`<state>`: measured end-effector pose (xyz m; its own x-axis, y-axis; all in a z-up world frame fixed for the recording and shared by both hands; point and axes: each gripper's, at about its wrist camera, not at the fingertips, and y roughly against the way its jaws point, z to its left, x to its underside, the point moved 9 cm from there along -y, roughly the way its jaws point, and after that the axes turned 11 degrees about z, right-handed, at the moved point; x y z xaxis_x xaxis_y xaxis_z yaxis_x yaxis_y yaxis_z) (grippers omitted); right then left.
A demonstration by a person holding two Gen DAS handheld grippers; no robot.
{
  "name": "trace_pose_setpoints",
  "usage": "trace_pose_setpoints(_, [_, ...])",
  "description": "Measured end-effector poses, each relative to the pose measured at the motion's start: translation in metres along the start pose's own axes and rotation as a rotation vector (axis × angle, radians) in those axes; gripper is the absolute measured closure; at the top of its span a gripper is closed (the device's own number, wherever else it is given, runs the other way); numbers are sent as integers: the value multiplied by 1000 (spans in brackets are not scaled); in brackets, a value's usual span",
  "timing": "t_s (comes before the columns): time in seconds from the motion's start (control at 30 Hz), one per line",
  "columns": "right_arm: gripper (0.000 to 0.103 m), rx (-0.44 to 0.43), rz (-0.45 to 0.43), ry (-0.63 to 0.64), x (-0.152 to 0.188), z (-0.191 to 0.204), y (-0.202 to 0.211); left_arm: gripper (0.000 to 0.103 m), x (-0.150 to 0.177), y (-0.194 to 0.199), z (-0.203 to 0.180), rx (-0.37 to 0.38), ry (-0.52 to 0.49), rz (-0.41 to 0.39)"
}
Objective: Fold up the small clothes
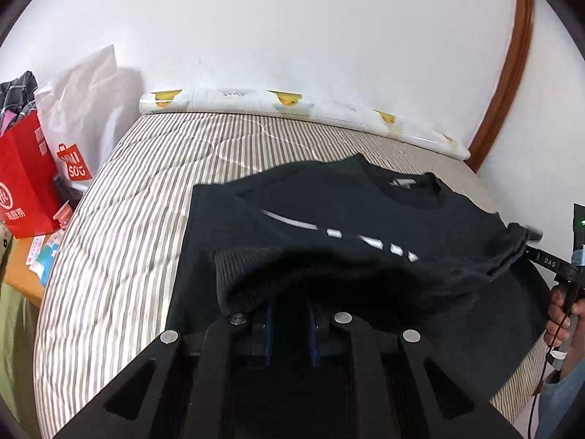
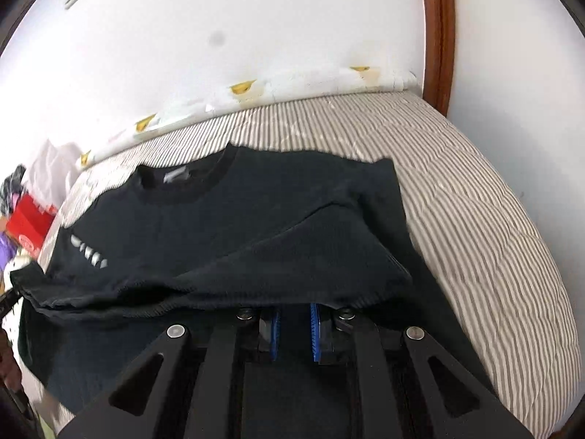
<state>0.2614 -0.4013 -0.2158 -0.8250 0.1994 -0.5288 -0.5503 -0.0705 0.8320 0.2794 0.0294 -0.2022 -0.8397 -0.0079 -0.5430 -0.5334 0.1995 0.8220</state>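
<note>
A black sweatshirt (image 1: 365, 216) with a white dashed print lies on the striped bed, collar toward the wall; it also shows in the right wrist view (image 2: 226, 226). My left gripper (image 1: 290, 307) is shut on its ribbed hem, lifted and folded up over the body. My right gripper (image 2: 294, 311) is shut on the hem at the other side, also raised over the body. The right gripper also shows in the left wrist view (image 1: 530, 241), pinching the cloth edge. Fingertips of both are hidden under the fabric.
The striped bed cover (image 1: 120, 219) runs to a white wall with a rolled printed sheet (image 1: 278, 104) along it. A red bag (image 1: 25, 179) and a white shopping bag (image 1: 84, 109) stand left of the bed. A wooden door frame (image 2: 437, 36) rises at the right.
</note>
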Motion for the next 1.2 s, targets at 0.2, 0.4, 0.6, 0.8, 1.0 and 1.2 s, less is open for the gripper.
trace_pose_setpoints(0.2, [88, 35, 13, -96, -32, -29, -9, 83, -29, 9, 26, -2, 41, -35])
trace_pose_setpoints(0.4, [54, 48, -22, -13, -46, -25, -4, 69, -35, -4, 41, 8, 32, 38])
trace_pose_setpoints(0.6, [52, 43, 50, 36, -52, -18, -33, 69, -39, -29, 42, 23, 13, 102])
trace_pose_setpoints(0.8, [52, 40, 85, 17, -58, -23, -55, 69, -40, -47, 43, -9, -32, 137])
trace_pose_setpoints(1.0, [54, 40, 100, 72, -63, -8, -68, 76, -40, -58, 41, -12, -22, 165])
trace_pose_setpoints(1.2, [84, 71, 52, 169, -71, 7, -64, 96, -53, -41, 38, -68, -27, 85])
